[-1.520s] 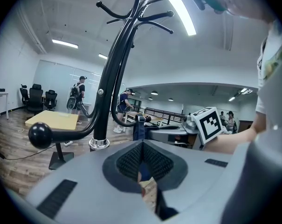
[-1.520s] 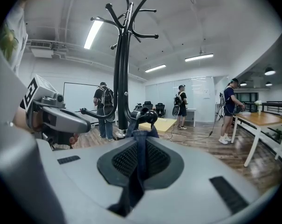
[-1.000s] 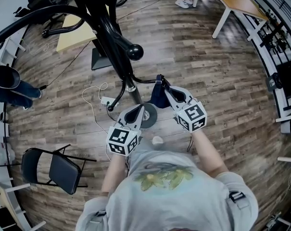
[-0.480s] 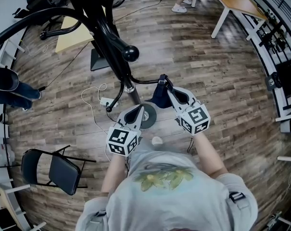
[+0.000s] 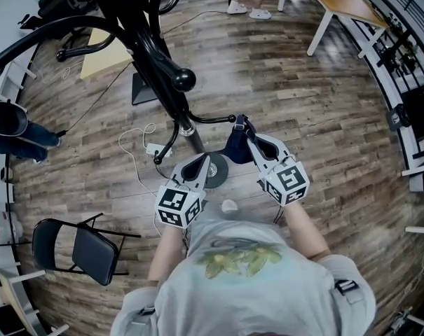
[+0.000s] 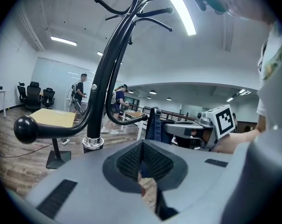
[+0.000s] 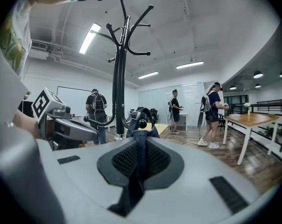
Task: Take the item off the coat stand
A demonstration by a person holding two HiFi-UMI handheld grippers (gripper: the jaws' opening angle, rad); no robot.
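Observation:
The black coat stand (image 5: pixel 189 128) rises from a round base (image 5: pixel 215 171) just ahead of me. One low hook (image 5: pixel 219 119) curves to the right. A dark blue fabric item (image 5: pixel 236 145) hangs by a strap at that hook's tip. My right gripper (image 5: pixel 245 126) is shut on it; in the right gripper view the blue strap (image 7: pixel 140 157) runs between the pads up to the hook's knob (image 7: pixel 141 123). My left gripper (image 5: pixel 206 161) hovers over the base, shut and holding nothing; its pads (image 6: pixel 131 160) meet. The left gripper view shows the blue item (image 6: pixel 152 125) beside the right gripper (image 6: pixel 187 127).
Another hook with a ball end (image 5: pixel 183 80) sticks out toward me at the left. A white cable and power strip (image 5: pixel 152 145) lie by the base. A folding chair (image 5: pixel 85 247) stands at lower left, a wooden table (image 5: pixel 345 2) at upper right. People (image 7: pixel 213 113) walk beyond.
My right gripper has drawn a little right and back toward me with the blue item in it. The left gripper has stayed over the base.

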